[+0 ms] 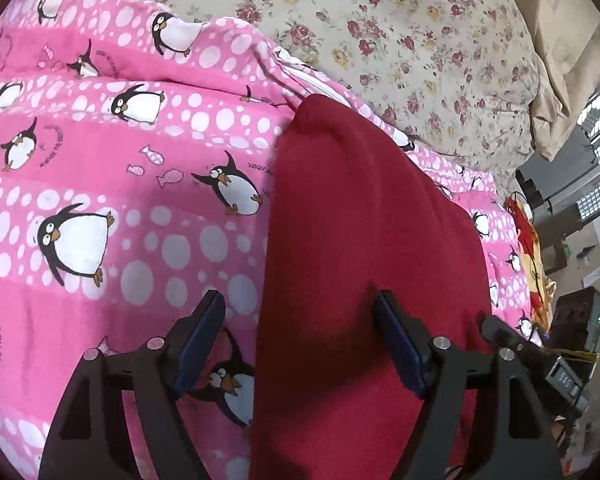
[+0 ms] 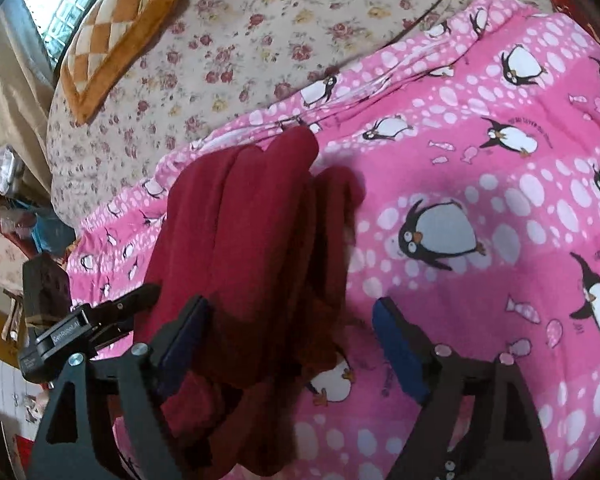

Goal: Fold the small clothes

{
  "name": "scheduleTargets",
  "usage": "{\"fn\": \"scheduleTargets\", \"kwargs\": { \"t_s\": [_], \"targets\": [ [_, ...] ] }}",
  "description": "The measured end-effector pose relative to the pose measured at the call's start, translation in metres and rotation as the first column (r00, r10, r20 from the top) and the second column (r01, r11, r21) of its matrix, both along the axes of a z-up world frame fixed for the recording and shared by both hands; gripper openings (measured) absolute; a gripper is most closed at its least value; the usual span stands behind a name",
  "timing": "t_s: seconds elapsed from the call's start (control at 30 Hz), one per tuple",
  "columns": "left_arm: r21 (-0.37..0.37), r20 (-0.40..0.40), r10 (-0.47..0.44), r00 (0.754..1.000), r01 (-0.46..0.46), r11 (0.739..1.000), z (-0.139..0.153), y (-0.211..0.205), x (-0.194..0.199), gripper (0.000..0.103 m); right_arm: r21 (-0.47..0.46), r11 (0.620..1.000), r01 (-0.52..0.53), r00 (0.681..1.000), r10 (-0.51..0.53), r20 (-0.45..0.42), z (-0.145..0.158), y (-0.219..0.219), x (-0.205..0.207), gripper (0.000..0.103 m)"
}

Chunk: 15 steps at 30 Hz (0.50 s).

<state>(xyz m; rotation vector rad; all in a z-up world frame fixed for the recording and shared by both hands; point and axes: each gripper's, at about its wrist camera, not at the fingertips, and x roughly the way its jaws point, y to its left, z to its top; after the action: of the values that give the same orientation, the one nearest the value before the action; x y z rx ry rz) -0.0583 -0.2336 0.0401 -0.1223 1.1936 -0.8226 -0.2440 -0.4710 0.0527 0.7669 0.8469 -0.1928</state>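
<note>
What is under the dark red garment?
The red garment lies on a pink penguin-print cover, which shows all around it. Beyond that is a floral sheet. Whatever lies directly beneath the garment's folds is covered.

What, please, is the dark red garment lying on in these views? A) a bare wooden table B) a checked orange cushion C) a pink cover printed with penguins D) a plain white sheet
C: the dark red garment lies folded on the pink penguin cover, with pink fabric showing on both sides of it in both wrist views.
</note>
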Motion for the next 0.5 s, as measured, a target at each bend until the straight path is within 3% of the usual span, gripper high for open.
{"fn": "scheduleTargets", "kwargs": {
  "t_s": [0.1, 0.23, 0.37, 0.5],
  "targets": [
    [0.007, -0.001, -0.006, 1.0, 0.006, 1.0, -0.003, -0.003, 0.0, 0.058, -0.016, 1.0, -0.008, 1.0, 0.008, 0.011, -0.002, 0.0, 0.002, 0.098],
    [0.012, 0.012, -0.008, 1.0, 0.008, 1.0, -0.005, -0.005, -0.001, 0.059, -0.002, 0.999, -0.048, 0.998, 0.048, -0.035, -0.018, 0.005, 0.013, 0.099],
    [0.028, 0.031, -0.011, 0.999, 0.01, 1.0, -0.006, -0.009, -0.002, 0.061, -0.066, 0.995, -0.069, 0.998, 0.068, -0.015, -0.02, 0.011, 0.023, 0.101],
    [0.038, 0.05, -0.01, 0.999, 0.008, 0.999, -0.006, -0.011, -0.004, 0.062, -0.052, 0.996, -0.066, 0.998, 0.065, -0.003, -0.022, 0.008, 0.03, 0.101]
  ]
}}
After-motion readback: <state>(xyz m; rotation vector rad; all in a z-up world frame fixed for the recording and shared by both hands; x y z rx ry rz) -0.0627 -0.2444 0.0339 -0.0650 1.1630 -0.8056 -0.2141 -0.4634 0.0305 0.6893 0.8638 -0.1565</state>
